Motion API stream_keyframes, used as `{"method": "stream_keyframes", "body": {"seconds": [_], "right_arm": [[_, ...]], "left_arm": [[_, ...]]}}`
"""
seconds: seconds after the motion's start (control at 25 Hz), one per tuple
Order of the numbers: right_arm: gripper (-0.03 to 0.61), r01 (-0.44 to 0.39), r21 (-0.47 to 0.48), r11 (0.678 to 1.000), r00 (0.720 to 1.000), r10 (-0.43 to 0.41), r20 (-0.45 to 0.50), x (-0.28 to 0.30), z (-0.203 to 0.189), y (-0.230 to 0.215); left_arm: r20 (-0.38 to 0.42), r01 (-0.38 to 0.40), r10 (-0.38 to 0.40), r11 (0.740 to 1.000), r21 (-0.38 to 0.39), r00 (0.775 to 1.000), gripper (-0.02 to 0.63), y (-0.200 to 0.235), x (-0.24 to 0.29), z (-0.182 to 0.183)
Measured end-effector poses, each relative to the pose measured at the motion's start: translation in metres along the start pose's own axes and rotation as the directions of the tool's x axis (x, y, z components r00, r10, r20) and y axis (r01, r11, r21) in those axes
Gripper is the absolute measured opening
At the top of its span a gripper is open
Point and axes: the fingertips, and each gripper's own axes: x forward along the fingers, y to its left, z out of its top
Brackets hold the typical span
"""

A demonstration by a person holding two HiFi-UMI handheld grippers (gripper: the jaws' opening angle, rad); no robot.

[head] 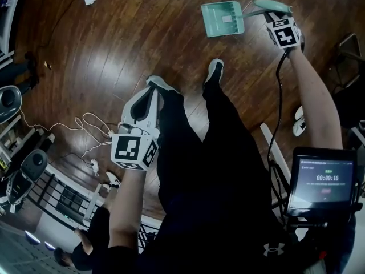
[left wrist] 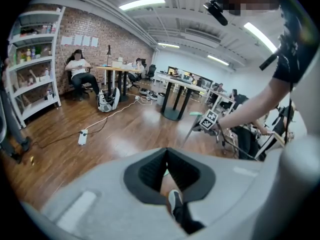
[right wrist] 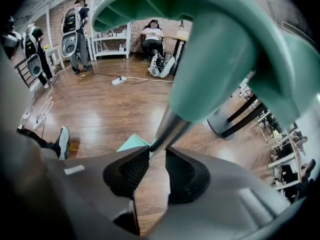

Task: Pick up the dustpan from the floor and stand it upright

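The right hand-held gripper [right wrist: 154, 153] has its jaws apart at the dustpan [head: 223, 19] pole (seemingly unclamped); the left hand-held gripper [left wrist: 167, 153] is closed. A shoe [head: 214, 71] and white cables [head: 85, 120] lie nearby.

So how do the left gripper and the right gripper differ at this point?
The left gripper has its fingers together with nothing between them; the right gripper has its fingers apart, with the dustpan shaft between their tips. The left gripper hangs close to the person's leg; the right gripper is stretched out at the dustpan's handle. Both point down toward the wooden floor.
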Motion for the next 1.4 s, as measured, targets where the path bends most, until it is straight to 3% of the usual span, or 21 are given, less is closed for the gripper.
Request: {"method": "stream_keyframes", "body": {"seconds": [0.4, 0.48, 0.72, 0.88, 1.04, 1.12, 1.24, 1.4], "right_arm": [[0.110, 0.018, 0.068, 0.998, 0.999, -0.021, 0.046, -0.006, -0.016, -0.016], [0.177, 0.010, 0.081, 0.997, 0.999, -0.013, 0.039, 0.001, -0.020, -0.016], [0.194, 0.016, 0.281, 0.960, 1.000, -0.019, 0.009, -0.054, -0.042, -0.021], [0.150, -0.003, 0.339, 0.941, 1.000, 0.007, -0.011, -0.059, -0.078, 0.014], [0.114, -0.078, 0.461, 0.884, 0.994, 0.035, 0.101, -0.086, -0.076, 0.054], [0.101, -0.103, 0.526, 0.844, 0.984, 0.011, 0.175, -0.121, -0.067, 0.062], [0.073, -0.117, 0.600, 0.792, 0.959, -0.068, 0.276, -0.200, -0.041, 0.084], [0.013, -0.122, 0.622, 0.774, 0.879, -0.207, 0.430, -0.315, 0.025, 0.128]], "left_arm": [[-0.005, 0.006, -0.006, 1.000, -0.009, 1.000, 0.005, -0.013, 0.008, -0.002], [-0.007, 0.011, -0.011, 1.000, -0.009, 1.000, 0.005, -0.015, 0.016, -0.001], [0.001, 0.036, -0.036, 0.999, 0.016, 0.999, 0.005, -0.033, -0.007, 0.038], [0.023, 0.038, -0.040, 0.995, 0.090, 0.999, 0.005, -0.029, -0.005, 0.051], [0.036, 0.048, -0.058, 0.970, 0.238, 0.998, 0.005, -0.025, -0.003, 0.068], [0.058, 0.052, -0.074, 0.949, 0.310, 0.996, 0.005, -0.028, -0.009, 0.085], [0.113, 0.054, -0.097, 0.942, 0.330, 0.989, 0.005, -0.025, -0.039, 0.110], [0.249, 0.056, -0.147, 0.939, 0.339, 0.957, 0.005, -0.012, -0.106, 0.137]]}}
